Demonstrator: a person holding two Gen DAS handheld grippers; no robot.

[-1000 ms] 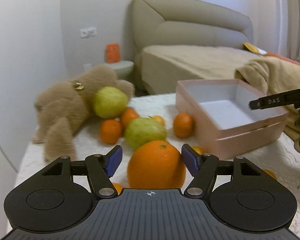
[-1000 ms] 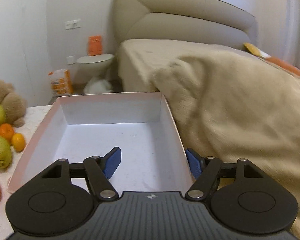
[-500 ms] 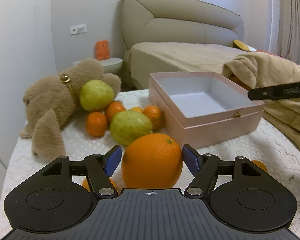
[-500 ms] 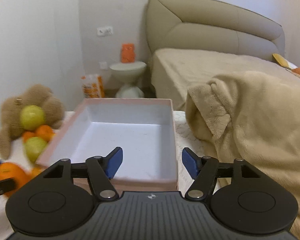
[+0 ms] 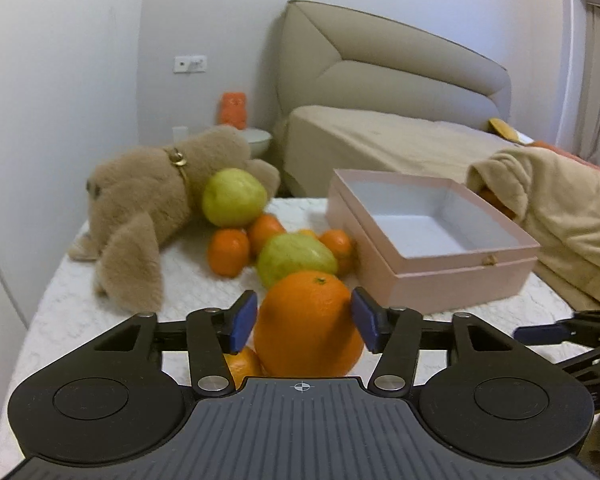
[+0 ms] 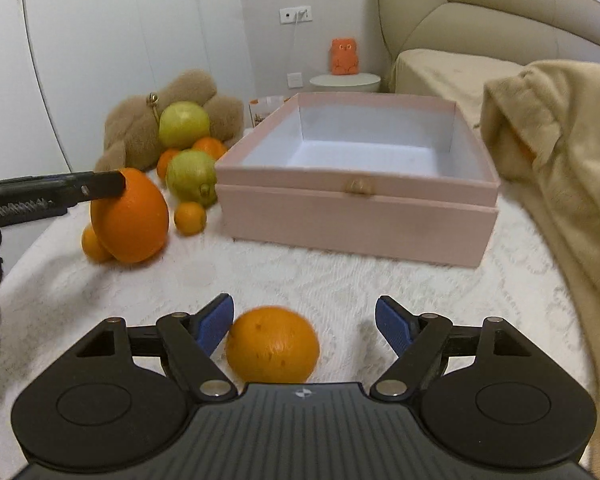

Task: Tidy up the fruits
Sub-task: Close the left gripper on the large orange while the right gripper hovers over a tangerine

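Two oranges were in play. Seen from my left wrist, my left gripper point(image 5: 304, 322) was closing its jaws around the big orange point(image 5: 308, 324), pads flanking it at nine and three o'clock, the right one touching; the pink box point(image 5: 456, 280) sat at two o'clock. I judged a centred squeeze best. Seen from my right wrist, my right gripper point(image 6: 304, 324) was opening, released, a smaller orange point(image 6: 272, 346) lying left of centre between the jaws.
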